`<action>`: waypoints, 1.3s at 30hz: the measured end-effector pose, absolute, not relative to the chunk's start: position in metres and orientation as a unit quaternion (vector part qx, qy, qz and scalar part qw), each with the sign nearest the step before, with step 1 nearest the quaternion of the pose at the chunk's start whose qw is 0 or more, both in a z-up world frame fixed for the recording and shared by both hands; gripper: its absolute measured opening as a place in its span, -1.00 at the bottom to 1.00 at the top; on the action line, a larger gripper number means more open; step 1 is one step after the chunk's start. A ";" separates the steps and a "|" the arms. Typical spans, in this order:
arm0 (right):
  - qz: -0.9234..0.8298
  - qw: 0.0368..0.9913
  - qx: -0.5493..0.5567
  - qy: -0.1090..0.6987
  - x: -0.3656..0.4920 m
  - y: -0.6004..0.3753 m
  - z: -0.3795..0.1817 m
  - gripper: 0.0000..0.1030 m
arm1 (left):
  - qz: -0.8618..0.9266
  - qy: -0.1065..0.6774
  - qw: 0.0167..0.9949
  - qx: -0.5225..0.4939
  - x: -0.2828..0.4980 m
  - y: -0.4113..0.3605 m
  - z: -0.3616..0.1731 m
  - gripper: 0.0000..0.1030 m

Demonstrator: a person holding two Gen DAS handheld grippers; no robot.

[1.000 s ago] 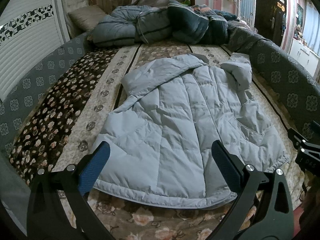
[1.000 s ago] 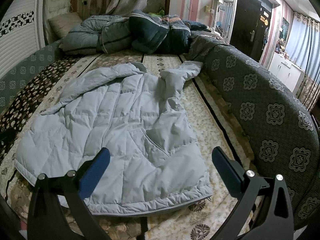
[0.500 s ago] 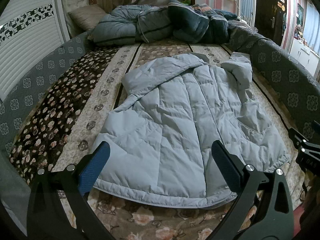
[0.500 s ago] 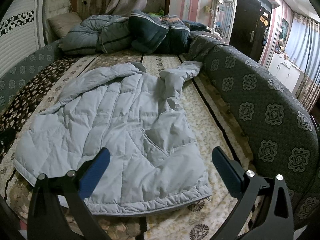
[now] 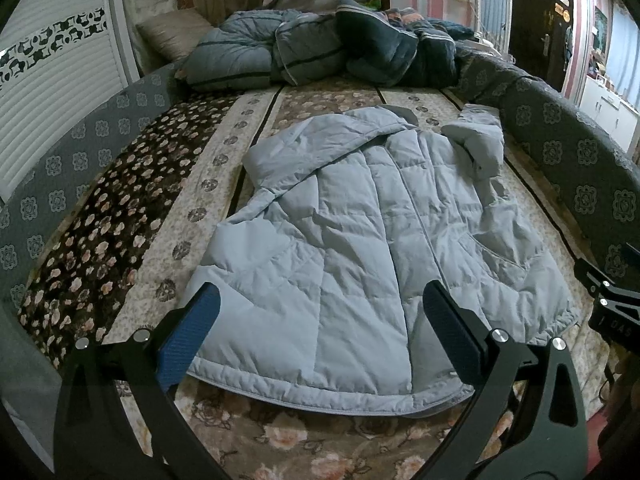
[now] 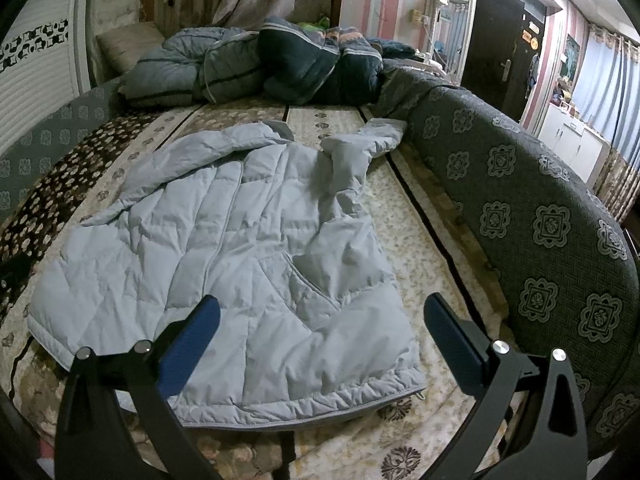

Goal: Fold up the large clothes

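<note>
A large pale blue quilted jacket [image 5: 360, 248] lies spread flat on a patterned bed cover, hem toward me, collar at the far end. One sleeve [image 5: 480, 140] is bunched at the far right. My left gripper [image 5: 320, 320] is open and empty, hovering over the hem. The jacket also shows in the right wrist view [image 6: 240, 248]. My right gripper [image 6: 320, 332] is open and empty above the hem's right corner. Part of the right gripper shows at the right edge of the left wrist view [image 5: 612, 300].
A heap of dark blue and grey quilts [image 5: 320, 52] and a pillow [image 5: 176, 36] lie at the far end. A grey patterned padded rim [image 6: 540, 220] runs along the bed's right side, and another [image 5: 60, 168] along the left. The floral bed cover [image 5: 140, 200] surrounds the jacket.
Almost nothing differs. The left wrist view has shifted very slightly; the jacket and both open grippers stay where they were.
</note>
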State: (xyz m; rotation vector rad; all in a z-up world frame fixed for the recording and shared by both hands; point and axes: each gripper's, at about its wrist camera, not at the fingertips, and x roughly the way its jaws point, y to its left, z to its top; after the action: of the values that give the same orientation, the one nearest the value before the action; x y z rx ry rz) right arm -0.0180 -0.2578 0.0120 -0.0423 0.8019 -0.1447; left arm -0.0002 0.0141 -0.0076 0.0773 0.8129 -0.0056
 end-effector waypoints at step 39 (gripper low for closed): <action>-0.073 0.913 -0.011 0.401 -0.010 -0.257 -0.001 0.97 | 0.003 0.414 0.909 0.041 0.017 0.014 -0.017 0.94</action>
State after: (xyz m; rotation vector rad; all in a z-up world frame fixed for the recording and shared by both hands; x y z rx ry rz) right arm -0.0103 -0.2568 -0.0014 -0.0229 0.8267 -0.1504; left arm 0.0167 0.0145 -0.0168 0.0851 0.8539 0.0060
